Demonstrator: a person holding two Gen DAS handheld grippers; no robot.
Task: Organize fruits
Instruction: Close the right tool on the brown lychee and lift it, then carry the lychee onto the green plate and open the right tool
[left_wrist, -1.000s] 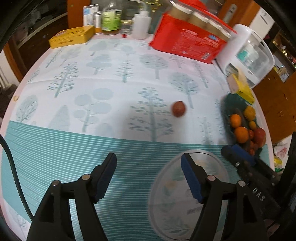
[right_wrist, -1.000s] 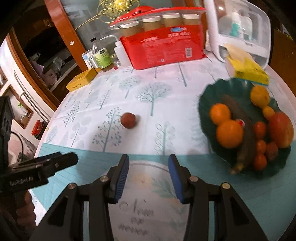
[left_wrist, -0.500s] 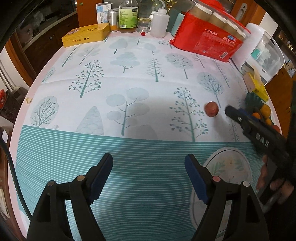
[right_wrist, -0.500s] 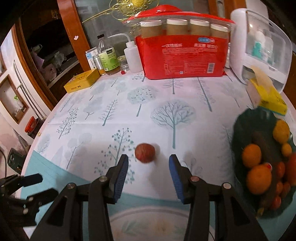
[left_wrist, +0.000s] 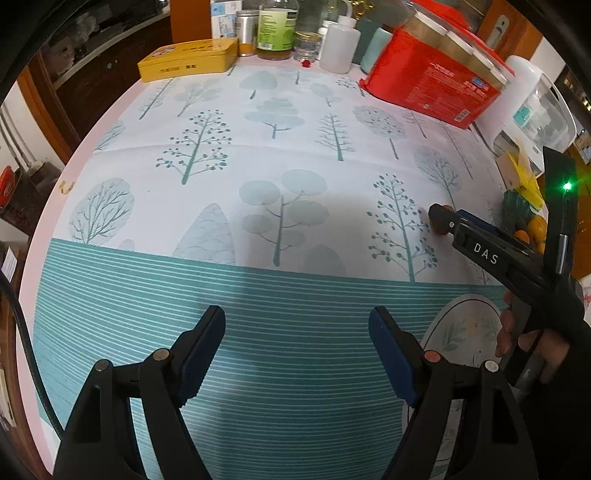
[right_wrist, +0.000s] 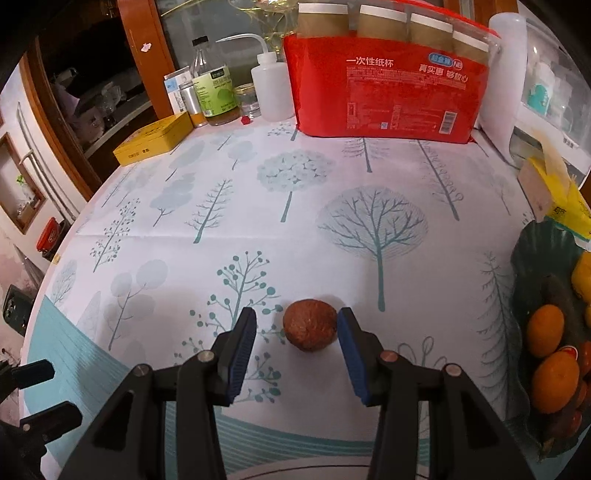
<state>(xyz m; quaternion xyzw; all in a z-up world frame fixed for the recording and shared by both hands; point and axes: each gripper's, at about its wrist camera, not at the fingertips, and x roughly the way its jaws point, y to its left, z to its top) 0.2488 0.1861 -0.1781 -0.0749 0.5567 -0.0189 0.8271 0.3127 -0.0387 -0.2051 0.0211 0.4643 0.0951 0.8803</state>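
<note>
A small reddish-brown round fruit (right_wrist: 309, 325) lies on the tree-print tablecloth. My right gripper (right_wrist: 295, 332) is open with the fruit between its blue pads, not touching it. In the left wrist view the right gripper (left_wrist: 443, 221) hides most of the fruit (left_wrist: 439, 232). A dark green leaf-shaped plate (right_wrist: 532, 258) at the right edge holds oranges (right_wrist: 554, 380) and other small fruits; it also shows in the left wrist view (left_wrist: 515, 205). My left gripper (left_wrist: 297, 343) is open and empty above the striped front part of the cloth.
A red pack of paper cups (right_wrist: 384, 92), bottles (right_wrist: 216, 96), a yellow tin (right_wrist: 153, 142), a white appliance (right_wrist: 546, 85) and a yellow tissue box (right_wrist: 561, 199) stand along the back and right. A round white placemat (left_wrist: 461, 328) lies near the front.
My right gripper has moved forward and down, so the fruit now sits between its pads. The left gripper has drawn back and left a little.
</note>
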